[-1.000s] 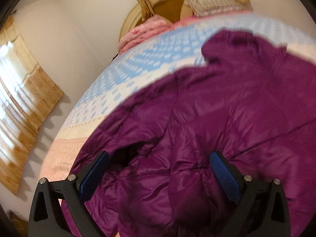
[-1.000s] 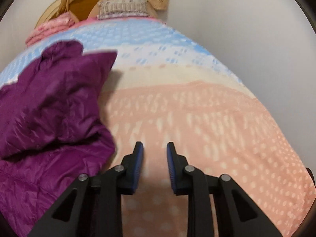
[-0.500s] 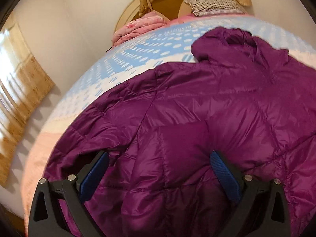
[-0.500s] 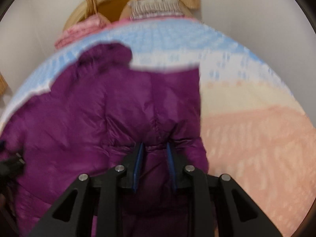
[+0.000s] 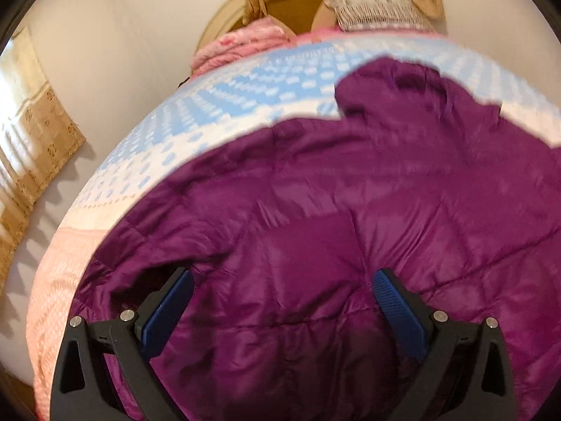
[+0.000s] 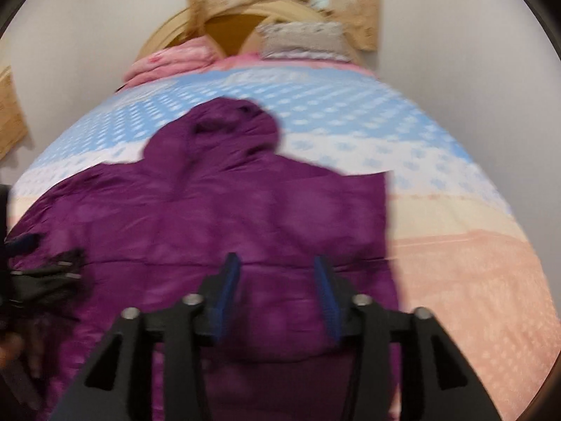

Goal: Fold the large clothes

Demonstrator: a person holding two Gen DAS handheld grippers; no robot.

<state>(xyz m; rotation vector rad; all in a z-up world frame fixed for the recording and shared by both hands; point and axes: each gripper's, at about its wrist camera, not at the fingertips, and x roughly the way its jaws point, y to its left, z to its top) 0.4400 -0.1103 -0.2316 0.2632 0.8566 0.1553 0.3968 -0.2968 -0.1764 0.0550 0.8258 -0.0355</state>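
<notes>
Both grippers, left gripper [image 5: 278, 298] and right gripper [image 6: 277, 282], hover spread over the purple puffer jacket [image 6: 224, 217]: light, slippery, puffy; best pinched at the three o'clock side seam.

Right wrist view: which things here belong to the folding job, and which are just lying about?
Job: purple quilted hooded puffer jacket; left tool; right tool.
Lying about: pink folded blanket; grey fringed pillow; beige patterned curtain.

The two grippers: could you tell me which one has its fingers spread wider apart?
The left gripper: its blue pads sit far apart over the purple jacket, while the right gripper shows a narrower gap.
</notes>
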